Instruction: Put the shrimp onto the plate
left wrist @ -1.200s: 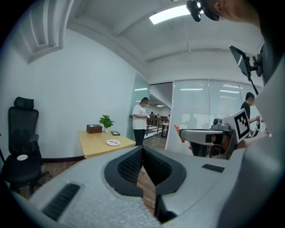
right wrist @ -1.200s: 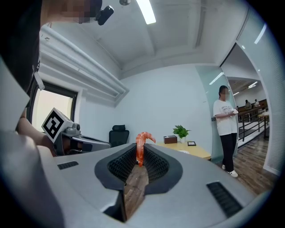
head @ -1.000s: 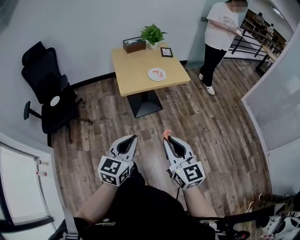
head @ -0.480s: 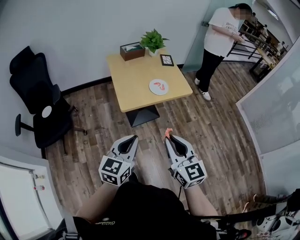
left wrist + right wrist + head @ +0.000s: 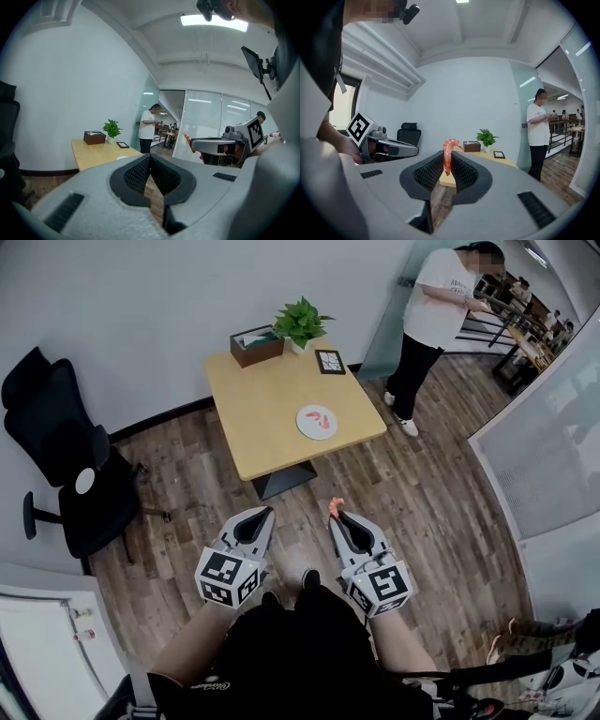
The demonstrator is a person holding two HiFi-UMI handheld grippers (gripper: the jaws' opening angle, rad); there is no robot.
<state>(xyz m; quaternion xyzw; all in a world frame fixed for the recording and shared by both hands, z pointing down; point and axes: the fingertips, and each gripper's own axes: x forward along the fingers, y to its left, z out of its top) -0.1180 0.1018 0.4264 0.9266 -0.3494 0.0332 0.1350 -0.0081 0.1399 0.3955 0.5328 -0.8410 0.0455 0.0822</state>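
My right gripper (image 5: 337, 516) is shut on an orange-pink shrimp (image 5: 448, 153), whose curled end sticks up above the jaw tips (image 5: 334, 507). My left gripper (image 5: 262, 516) is shut with nothing in it, level with the right one. Both hang over the wooden floor, well short of the table. A white plate (image 5: 316, 422) lies on the light wooden table (image 5: 262, 409), near its right front corner, with red shrimp pieces on it. In the left gripper view the plate (image 5: 123, 158) shows just past the jaw tips, far off.
A brown tissue box (image 5: 255, 345), a potted plant (image 5: 301, 322) and a small framed picture (image 5: 329, 361) stand at the table's back. A black office chair (image 5: 61, 470) is at the left. A person (image 5: 432, 315) in a white shirt stands right of the table. Glass partitions run along the right.
The table and chair have shifted left and slightly down in the head view as I move forward. Both grippers keep their pose; the shrimp stays held.
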